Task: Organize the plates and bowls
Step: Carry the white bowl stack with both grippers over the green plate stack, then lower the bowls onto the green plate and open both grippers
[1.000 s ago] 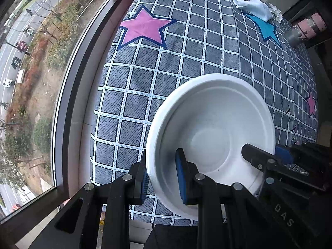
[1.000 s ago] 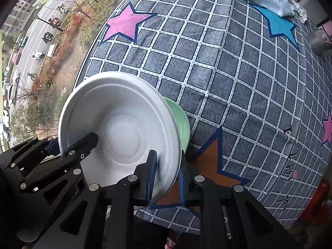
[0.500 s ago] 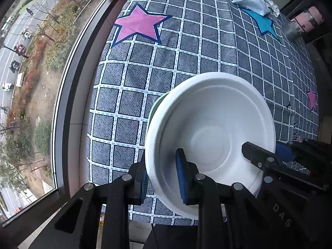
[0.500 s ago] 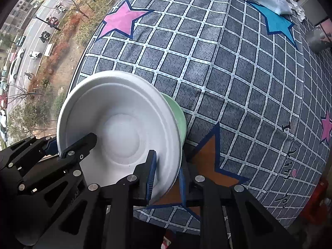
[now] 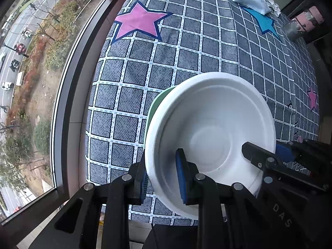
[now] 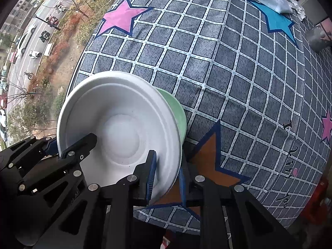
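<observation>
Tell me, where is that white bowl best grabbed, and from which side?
By its thin rim, from above, one gripper on each opposite edge. The white bowl is wide and shallow with a flat lip, which suits narrow jaws. The left gripper and right gripper both pinch that lip this way, above the green dish.

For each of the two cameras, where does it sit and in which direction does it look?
Left wrist: sits on the left gripper, looks down along its fingers at the white plate it pinches; the right gripper shows too.
Right wrist: sits on the right gripper, looks down at the plate's opposite rim; the left gripper shows.
Shared: white plate, green plate beneath, checked tablecloth.
</observation>
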`<action>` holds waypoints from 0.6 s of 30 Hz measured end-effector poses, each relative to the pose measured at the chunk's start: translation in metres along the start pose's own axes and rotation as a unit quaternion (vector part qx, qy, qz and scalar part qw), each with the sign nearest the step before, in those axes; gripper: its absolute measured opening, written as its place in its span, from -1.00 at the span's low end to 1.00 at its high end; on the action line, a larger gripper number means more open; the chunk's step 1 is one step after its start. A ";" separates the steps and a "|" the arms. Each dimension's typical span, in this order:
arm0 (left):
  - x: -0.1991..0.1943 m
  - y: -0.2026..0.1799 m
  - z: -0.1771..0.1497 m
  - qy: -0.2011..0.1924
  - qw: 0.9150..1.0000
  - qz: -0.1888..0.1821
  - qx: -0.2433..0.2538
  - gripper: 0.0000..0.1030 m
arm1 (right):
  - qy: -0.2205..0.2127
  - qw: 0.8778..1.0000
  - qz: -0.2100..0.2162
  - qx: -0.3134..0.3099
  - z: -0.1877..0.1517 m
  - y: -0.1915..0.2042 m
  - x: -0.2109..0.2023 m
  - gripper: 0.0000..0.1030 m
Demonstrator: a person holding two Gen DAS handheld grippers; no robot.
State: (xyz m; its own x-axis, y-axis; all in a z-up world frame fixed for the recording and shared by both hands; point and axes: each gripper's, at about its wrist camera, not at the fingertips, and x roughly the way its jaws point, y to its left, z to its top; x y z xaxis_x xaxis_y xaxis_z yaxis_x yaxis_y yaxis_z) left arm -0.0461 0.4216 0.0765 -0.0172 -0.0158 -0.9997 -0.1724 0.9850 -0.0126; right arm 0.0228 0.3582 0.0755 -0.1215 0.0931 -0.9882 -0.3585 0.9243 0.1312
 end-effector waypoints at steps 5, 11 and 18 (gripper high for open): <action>0.000 0.001 -0.001 0.000 1.000 0.000 0.000 -0.49 | 0.000 1.000 0.000 0.001 -0.001 0.001 0.003 -0.61; 0.003 0.003 0.002 0.000 1.000 -0.001 0.000 -0.49 | 0.000 1.000 -0.002 0.001 0.002 0.001 0.002 -0.61; 0.005 0.003 0.005 0.003 1.000 0.002 0.001 -0.35 | 0.001 1.000 -0.003 -0.002 0.007 0.002 0.000 -0.61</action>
State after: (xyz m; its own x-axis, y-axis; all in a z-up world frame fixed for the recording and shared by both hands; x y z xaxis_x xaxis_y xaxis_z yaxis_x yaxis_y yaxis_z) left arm -0.0419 0.4249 0.0718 -0.0239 -0.0130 -0.9996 -0.1697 0.9855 -0.0088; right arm 0.0283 0.3628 0.0757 -0.1212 0.0865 -0.9889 -0.3633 0.9232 0.1253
